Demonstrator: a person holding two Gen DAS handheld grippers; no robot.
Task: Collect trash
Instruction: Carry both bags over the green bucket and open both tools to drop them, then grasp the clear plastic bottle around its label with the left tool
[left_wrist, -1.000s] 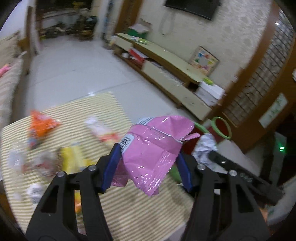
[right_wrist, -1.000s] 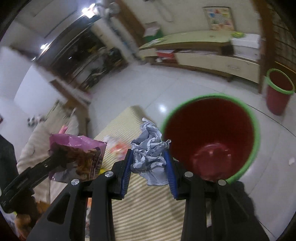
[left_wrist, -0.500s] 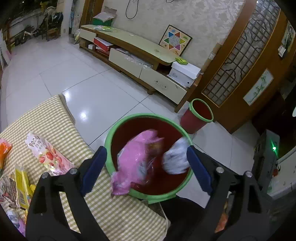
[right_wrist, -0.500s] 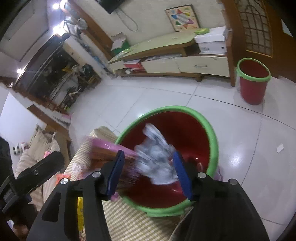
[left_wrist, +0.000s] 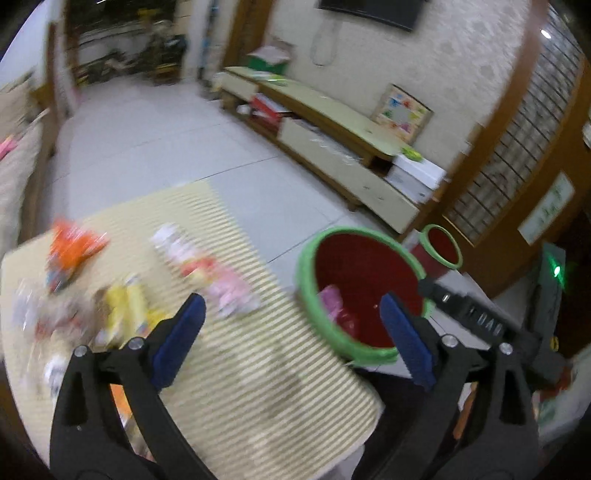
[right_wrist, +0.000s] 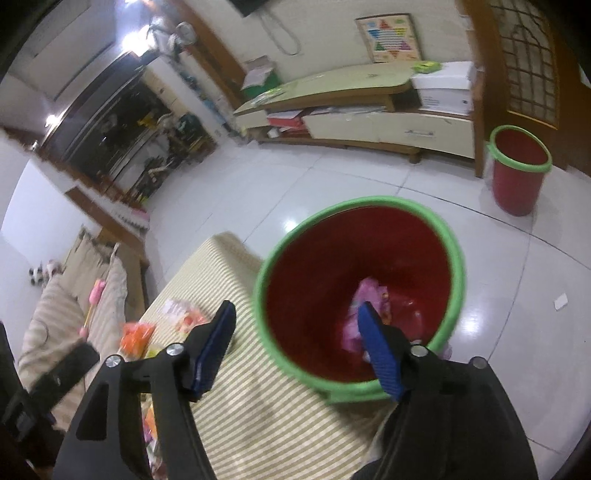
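A red bin with a green rim (left_wrist: 314, 306) (right_wrist: 458, 273) stands beside the checked table (left_wrist: 258, 387) (right_wrist: 266, 417). A pink wrapper (left_wrist: 334, 304) (right_wrist: 369, 299) lies inside it. My left gripper (left_wrist: 291, 332) is open and empty over the table edge next to the bin. My right gripper (right_wrist: 295, 343) is open and empty, over the bin's near rim. Several wrappers lie on the table: an orange one (left_wrist: 72, 247) (right_wrist: 136, 334), a yellow one (left_wrist: 125, 314) and a white-pink one (left_wrist: 199, 266) (right_wrist: 181, 314).
A second small red bin (left_wrist: 439, 251) (right_wrist: 517, 173) stands on the tiled floor by a low TV cabinet (left_wrist: 332, 147) (right_wrist: 351, 114). A sofa (right_wrist: 66, 306) is on the left. The right gripper's body (left_wrist: 480, 325) shows beside the bin.
Both grippers let go of the pink wrapper and the crumpled paper over the bin. They are now open and empty, and the left view has swung back toward the table.
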